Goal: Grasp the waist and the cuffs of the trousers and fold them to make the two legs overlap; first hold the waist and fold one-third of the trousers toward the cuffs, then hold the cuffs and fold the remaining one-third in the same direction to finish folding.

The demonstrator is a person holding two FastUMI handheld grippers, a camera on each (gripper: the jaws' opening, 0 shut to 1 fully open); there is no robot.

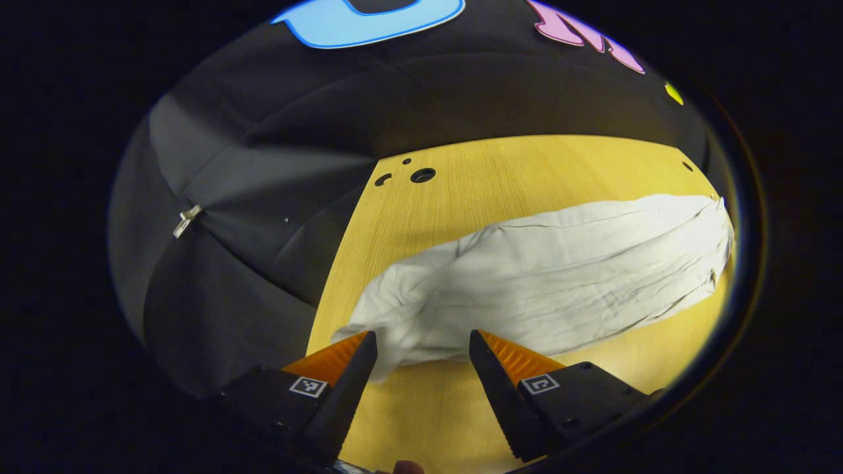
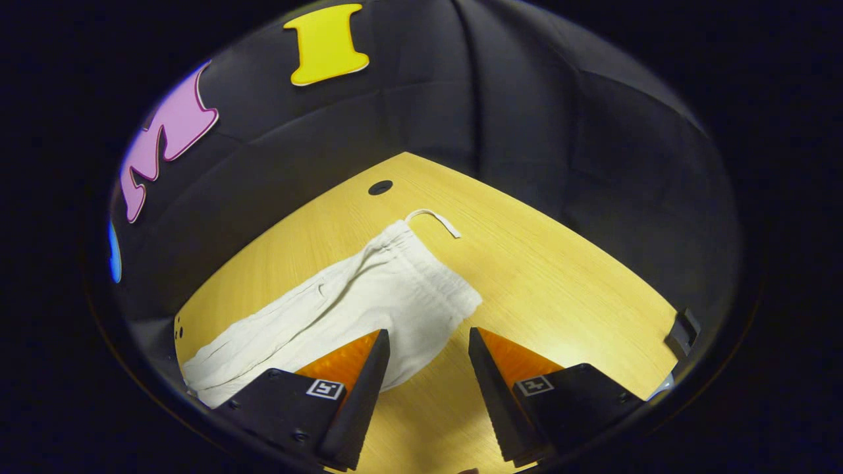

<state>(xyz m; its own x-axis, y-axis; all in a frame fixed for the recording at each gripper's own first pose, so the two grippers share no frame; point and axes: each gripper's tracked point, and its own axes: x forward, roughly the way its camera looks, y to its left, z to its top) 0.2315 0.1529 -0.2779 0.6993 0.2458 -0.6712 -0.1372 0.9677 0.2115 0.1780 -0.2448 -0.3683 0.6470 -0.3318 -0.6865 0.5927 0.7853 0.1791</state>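
White trousers [image 1: 546,276] lie flat on the yellow wooden table [image 1: 514,164], stretching from the cuffs at the near left to the waist at the far right in the left gripper view. My left gripper [image 1: 421,339] is open just above the cuff end, with nothing between its fingers. In the right gripper view the trousers [image 2: 355,303] show their gathered waistband [image 2: 428,260] and a loose drawstring [image 2: 435,218]. My right gripper [image 2: 428,339] hovers open over the near waist corner, touching nothing that I can see.
Round holes [image 1: 422,175] pierce the tabletop near its far corner, and another hole [image 2: 380,187] lies beyond the waistband. A dark bracket [image 2: 681,332] sits at the table's right edge. Black cloth walls close in behind the table edges.
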